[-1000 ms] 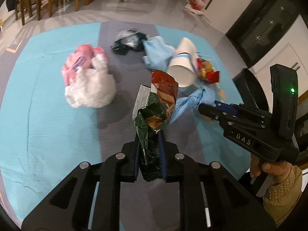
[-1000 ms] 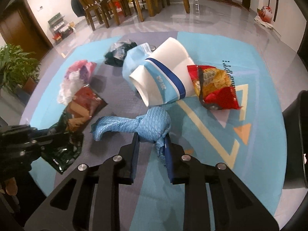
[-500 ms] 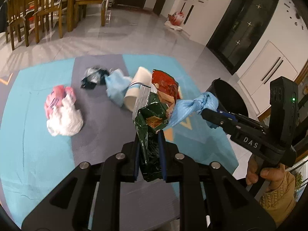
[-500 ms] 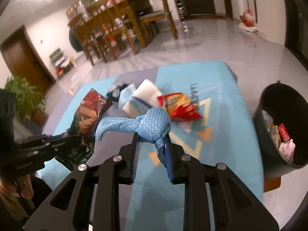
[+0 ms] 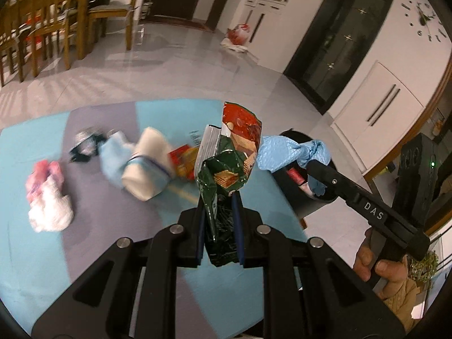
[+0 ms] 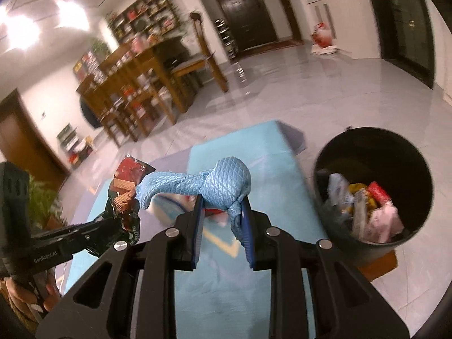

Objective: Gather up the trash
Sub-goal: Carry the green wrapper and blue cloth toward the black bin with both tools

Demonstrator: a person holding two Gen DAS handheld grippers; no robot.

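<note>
My left gripper [image 5: 219, 197] is shut on a crumpled green and red snack wrapper [image 5: 226, 163] and holds it in the air above the mat. My right gripper [image 6: 221, 206] is shut on a knotted blue cloth [image 6: 217, 186], lifted beside the wrapper [image 6: 124, 195]; the cloth also shows in the left wrist view [image 5: 285, 154]. A black bin [image 6: 373, 141] with several pieces of trash inside stands on the floor to the right of the right gripper. It is partly hidden behind the cloth and the right gripper in the left wrist view [image 5: 310, 206].
On the blue and grey mat [image 5: 34, 254] lie a white paper cup [image 5: 147, 166], a light blue bag [image 5: 113, 155], a pink and white bag [image 5: 48, 200], a black wrapper [image 5: 84, 147] and a red-yellow packet [image 5: 183, 161]. Wooden chairs [image 5: 56, 25] stand beyond.
Both grippers have risen with their loads and swung right toward the bin. The bin has come into fuller view, closer to the right gripper.
</note>
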